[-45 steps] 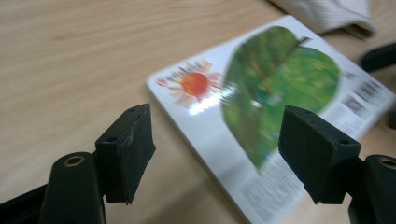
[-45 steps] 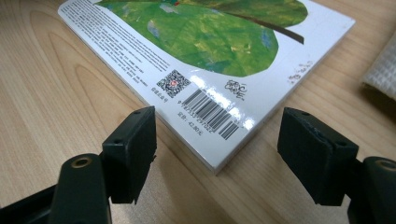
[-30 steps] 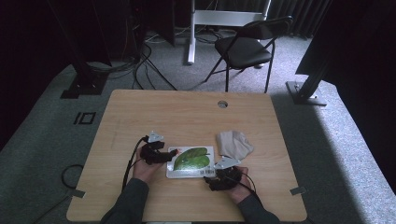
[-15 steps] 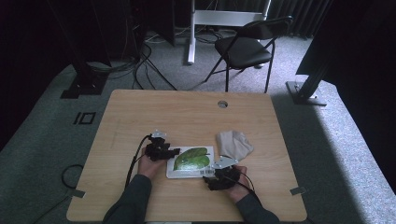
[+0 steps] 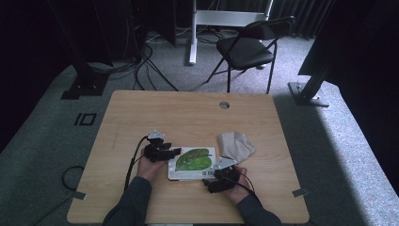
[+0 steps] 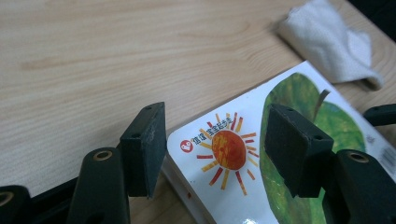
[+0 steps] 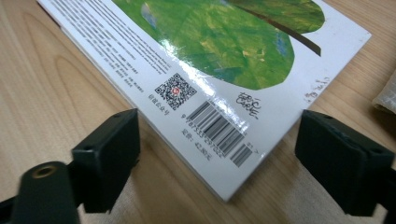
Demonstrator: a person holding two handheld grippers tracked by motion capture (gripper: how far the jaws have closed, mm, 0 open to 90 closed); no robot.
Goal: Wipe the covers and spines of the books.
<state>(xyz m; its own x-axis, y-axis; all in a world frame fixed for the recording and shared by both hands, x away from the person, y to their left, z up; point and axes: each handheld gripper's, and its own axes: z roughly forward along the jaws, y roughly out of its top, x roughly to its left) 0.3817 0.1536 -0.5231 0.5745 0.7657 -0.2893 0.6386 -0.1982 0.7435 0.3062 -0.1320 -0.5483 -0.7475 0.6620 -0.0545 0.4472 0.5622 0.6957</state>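
Two grippers on one book (image 5: 192, 163), which lies flat on the table (image 5: 188, 113) near its front edge. Left gripper (image 5: 170, 152) fingers wide, straddling the sun corner, not clamped. Right gripper (image 5: 217, 175) fingers wide around the barcode corner; cloth (image 5: 235, 145) just beside the book.

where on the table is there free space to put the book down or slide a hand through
Bare wood runs across the far half of the table, around the cable hole, and down both side edges. The near middle is crowded: book, cloth, left gripper, right gripper.
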